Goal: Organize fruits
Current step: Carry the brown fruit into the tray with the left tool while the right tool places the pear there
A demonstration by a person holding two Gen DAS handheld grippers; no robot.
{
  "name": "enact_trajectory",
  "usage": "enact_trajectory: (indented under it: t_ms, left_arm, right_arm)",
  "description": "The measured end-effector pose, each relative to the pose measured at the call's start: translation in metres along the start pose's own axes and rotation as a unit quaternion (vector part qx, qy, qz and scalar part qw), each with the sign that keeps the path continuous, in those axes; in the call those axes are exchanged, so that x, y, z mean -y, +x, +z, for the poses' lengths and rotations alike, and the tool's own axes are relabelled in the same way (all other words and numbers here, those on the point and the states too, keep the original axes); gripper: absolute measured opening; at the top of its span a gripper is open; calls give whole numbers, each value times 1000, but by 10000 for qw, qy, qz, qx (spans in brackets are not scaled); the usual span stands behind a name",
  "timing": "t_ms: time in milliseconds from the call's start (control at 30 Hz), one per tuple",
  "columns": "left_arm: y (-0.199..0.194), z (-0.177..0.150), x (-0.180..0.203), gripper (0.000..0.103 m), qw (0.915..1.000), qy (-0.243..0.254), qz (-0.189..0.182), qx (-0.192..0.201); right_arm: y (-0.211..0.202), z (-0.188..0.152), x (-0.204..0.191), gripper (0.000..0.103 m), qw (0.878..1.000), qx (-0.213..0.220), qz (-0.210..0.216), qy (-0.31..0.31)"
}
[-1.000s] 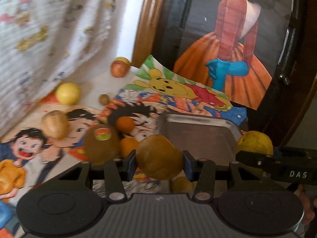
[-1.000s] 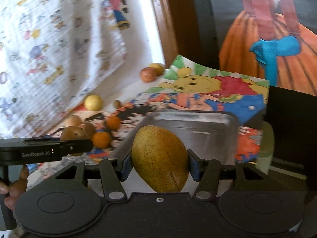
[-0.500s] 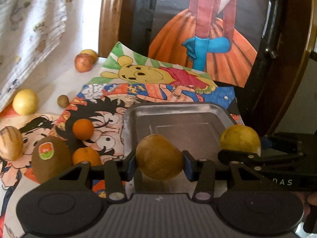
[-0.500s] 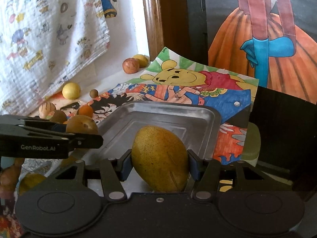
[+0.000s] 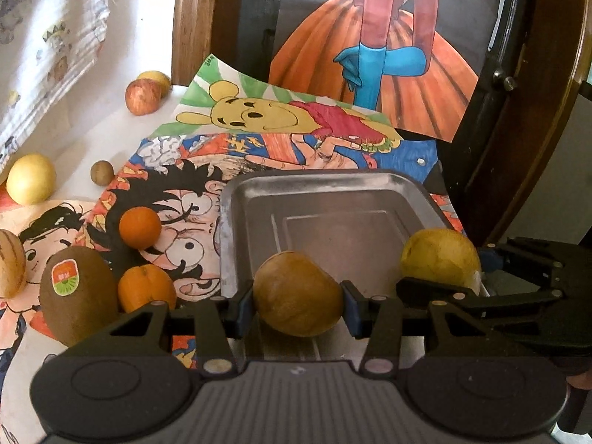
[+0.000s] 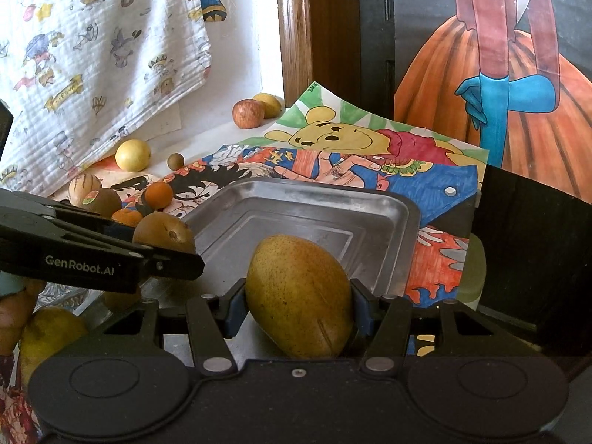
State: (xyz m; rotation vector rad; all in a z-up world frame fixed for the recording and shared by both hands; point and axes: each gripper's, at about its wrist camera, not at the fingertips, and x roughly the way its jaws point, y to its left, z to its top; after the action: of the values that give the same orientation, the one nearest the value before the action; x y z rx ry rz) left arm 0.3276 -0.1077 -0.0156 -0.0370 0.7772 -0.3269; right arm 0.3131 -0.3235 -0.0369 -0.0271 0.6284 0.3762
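Both wrist cameras look forward along their fingers, close above the metal tray (image 5: 325, 188) at twelve o'clock (left view's neighbour at three o'clock, right view's at nine); both share the cartoon drawings (image 6: 355, 137).

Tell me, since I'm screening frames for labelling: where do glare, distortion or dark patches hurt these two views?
Left wrist view: fisheye bends the brown wooden frame; window light washes out the white cartoon-print cloth. Right wrist view: the silver metal tray shows mild sheen, the right side falls into shadow, and the yellow-brown pear stays sharp.

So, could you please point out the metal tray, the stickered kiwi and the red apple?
metal tray (image 5: 370, 179): left wrist view, far rim.
stickered kiwi (image 5: 87, 305): left wrist view, brown skin.
red apple (image 6: 248, 113): right wrist view, middle.
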Motion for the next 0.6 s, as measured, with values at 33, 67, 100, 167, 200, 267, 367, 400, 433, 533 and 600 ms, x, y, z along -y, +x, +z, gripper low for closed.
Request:
enact_trajectory:
  t_ms: [33,67,100,167,200,267,367,400,433,533,600]
  left_arm:
    - [0,0,0,52,10000,-1,-4,-16]
    - [1,0,0,52,10000,-1,-11,-28]
    - [1,0,0,53,10000,-1,-18,-46]
    - [0,1,0,57,10000,-40,-29,-53]
    - [0,1,0,59,10000,-43,-49,-49]
    - [-1,2,1,61,10000,-21,-58,-49]
    - [-3,2,2,71,9999,-40,-108,-17]
    - [-5,2,3,76,9999,-59,-116,14]
    - [-7,2,3,80,9999,-72,-68,59]
    - [-15,1,2,85,9997,-106,83,190]
    - [-20,1,-1,86,9995,-222,83,229]
  right_arm:
    - [0,0,0,59,10000,-1,3,6]
    - [0,0,0,59,10000,1,4,21]
    - [0,0,0,59,10000,4,2,33]
    - [-1,0,-1,59,10000,9,-9,53]
    - [-1,1,-1,59,10000,6,-18,60]
    - [-1,1,-1,59,10000,19,-7,55]
    - [-3,0,-1,62,10000,11,1,66]
    - [-4,0,-1,63,10000,13,-9,66]
    - [-6,0,-1,64,10000,17,-17,67]
    - [-10,-2,-1,67,9999,33,-44,98]
    - [-14,-3,-1,69,9999,57,-51,113]
